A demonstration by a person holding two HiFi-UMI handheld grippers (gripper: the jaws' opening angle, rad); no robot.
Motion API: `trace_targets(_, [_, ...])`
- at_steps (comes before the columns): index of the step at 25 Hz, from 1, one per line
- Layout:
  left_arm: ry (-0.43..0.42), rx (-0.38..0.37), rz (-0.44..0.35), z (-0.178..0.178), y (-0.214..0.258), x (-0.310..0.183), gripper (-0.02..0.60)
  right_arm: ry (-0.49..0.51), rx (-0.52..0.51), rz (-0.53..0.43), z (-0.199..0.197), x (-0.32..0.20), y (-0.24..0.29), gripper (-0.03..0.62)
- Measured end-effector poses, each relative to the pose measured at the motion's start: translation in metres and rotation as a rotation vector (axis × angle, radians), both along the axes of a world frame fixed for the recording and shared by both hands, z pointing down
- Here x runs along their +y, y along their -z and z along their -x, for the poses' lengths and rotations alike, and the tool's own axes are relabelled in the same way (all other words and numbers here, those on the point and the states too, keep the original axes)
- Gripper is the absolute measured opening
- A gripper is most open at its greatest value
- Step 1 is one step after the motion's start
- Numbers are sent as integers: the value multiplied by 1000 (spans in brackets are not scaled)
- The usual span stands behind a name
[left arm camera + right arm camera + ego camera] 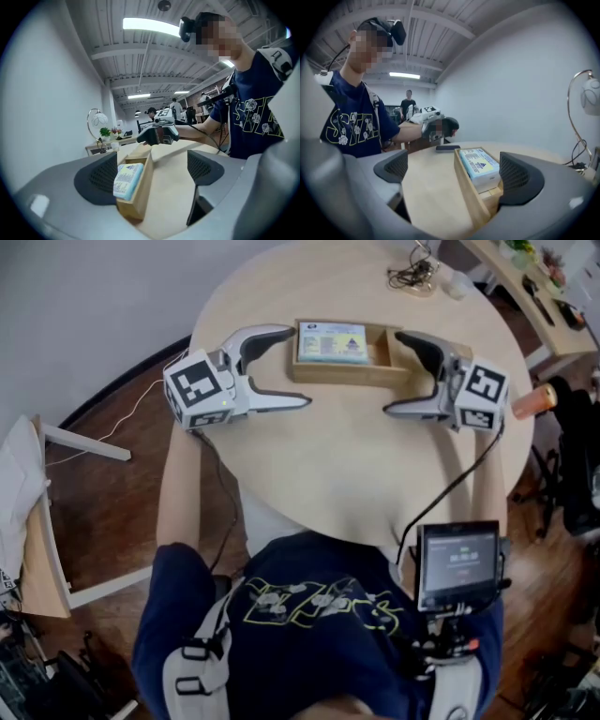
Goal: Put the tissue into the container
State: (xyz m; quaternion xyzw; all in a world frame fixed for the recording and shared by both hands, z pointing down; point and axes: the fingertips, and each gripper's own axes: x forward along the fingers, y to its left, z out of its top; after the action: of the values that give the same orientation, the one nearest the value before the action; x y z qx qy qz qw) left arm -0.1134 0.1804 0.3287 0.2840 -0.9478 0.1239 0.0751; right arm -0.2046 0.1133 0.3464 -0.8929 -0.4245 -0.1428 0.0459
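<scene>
The round wooden worktop (347, 474) carries everything. My left gripper (292, 367) and right gripper (396, 373) sit at either end of the open wooden container (347, 372). Each has its jaws spread wide around a box end, clamping nothing. The blue tissue pack (332, 343) lies flat inside the container's larger compartment, nearer my left gripper.
</scene>
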Motion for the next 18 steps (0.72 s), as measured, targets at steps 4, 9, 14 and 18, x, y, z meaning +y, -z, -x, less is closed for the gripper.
trace_targets(4, [-51,-65,-76,-18,10,-49,435,-101,175,105,-10,-29,9,581])
trace_targets(9, [119,-137,-388,-21,2,-48,22,-232,304,118,-15,-62,-10,316])
trace_targets(14, [194,-3,-423,-11,-58,-61,3,-261,365,145,-27,-80,-29,0])
trace_targets(18, [215,89,-282,-7,-88,-84,3,-211,182,55,-53,-77,-70,0])
